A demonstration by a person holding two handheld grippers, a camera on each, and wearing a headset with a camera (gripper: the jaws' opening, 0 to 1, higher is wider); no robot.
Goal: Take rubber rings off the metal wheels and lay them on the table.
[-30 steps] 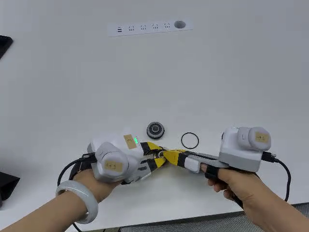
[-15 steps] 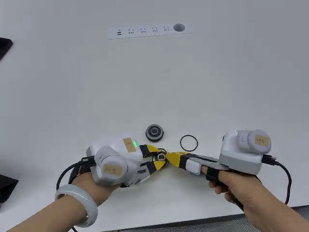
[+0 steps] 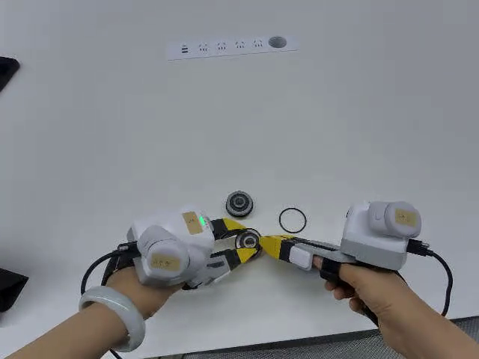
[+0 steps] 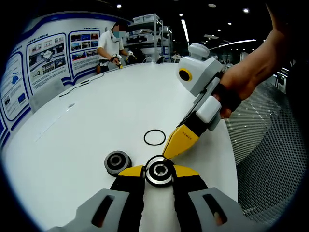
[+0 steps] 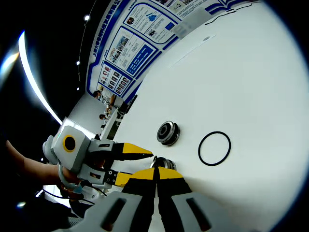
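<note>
My left gripper (image 3: pixel 241 241) (image 4: pixel 159 173) is shut on a small metal wheel (image 3: pixel 248 241) (image 4: pixel 159 171), held just above the white table (image 3: pixel 337 134). The wheel's rim carries a dark band. My right gripper (image 3: pixel 263 242) (image 5: pixel 157 172) comes in from the right with its yellow jaws closed together. Their tips rest against the upper right rim of the held wheel (image 5: pixel 165 163). A second metal wheel (image 3: pixel 239 203) (image 4: pixel 118 162) (image 5: pixel 168 133) lies flat on the table just beyond. A loose black rubber ring (image 3: pixel 293 220) (image 4: pixel 154 137) (image 5: pixel 214 148) lies to its right.
A white power strip (image 3: pixel 232 45) lies far back on the table. Dark objects sit at the left edge (image 3: pixel 7 69) and near the left front corner (image 3: pixel 11 288). The table's front edge runs just below my hands. People stand at a far table in the left gripper view.
The left gripper has shifted slightly to the left and turned, so the held wheel now shows plainly between its jaws. The right gripper stays at the wheel's rim.
</note>
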